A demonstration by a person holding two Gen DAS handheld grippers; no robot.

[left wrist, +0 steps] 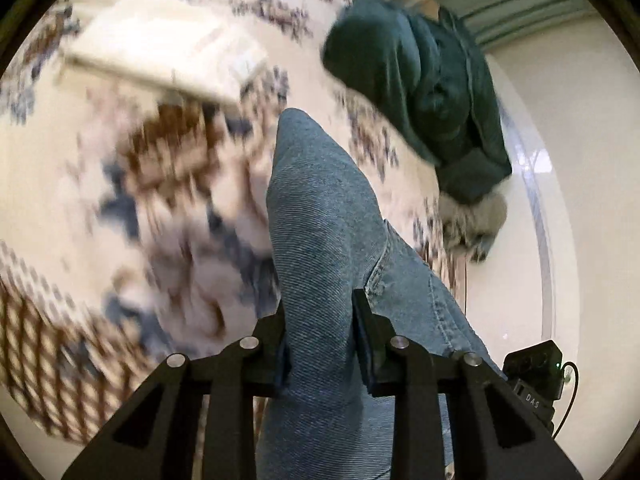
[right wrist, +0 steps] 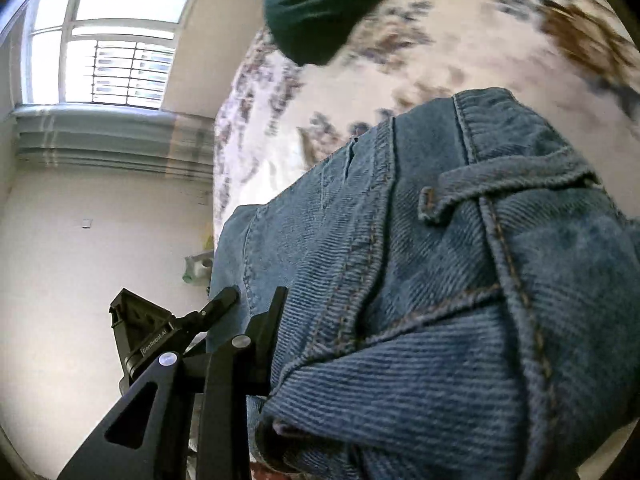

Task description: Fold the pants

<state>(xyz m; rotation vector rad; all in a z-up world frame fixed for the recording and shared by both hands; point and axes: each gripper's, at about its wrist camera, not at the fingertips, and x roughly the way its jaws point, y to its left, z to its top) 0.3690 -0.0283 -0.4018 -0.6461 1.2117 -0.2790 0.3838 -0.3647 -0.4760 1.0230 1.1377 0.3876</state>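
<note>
Left gripper (left wrist: 320, 340) jaws pinching a fold of the blue jeans (left wrist: 324, 216), lifted above the patterned bedspread (left wrist: 120, 184). Right gripper (right wrist: 320, 344) jaws clamped on the jeans' bunched waistband; far finger hidden by denim.

Right gripper (right wrist: 320, 344) clamped on jeans (right wrist: 460, 280)

Denim waistband and belt loop filled the frame's right side; patterned bedcover (right wrist: 440, 52), dark green garment (right wrist: 320, 4) above, window (right wrist: 108, 40) at left.

You are getting open patterned bedspread (left wrist: 80, 184) left of the jeans (left wrist: 320, 216); a dark green garment (left wrist: 432, 92) is blocking the far right.
</note>
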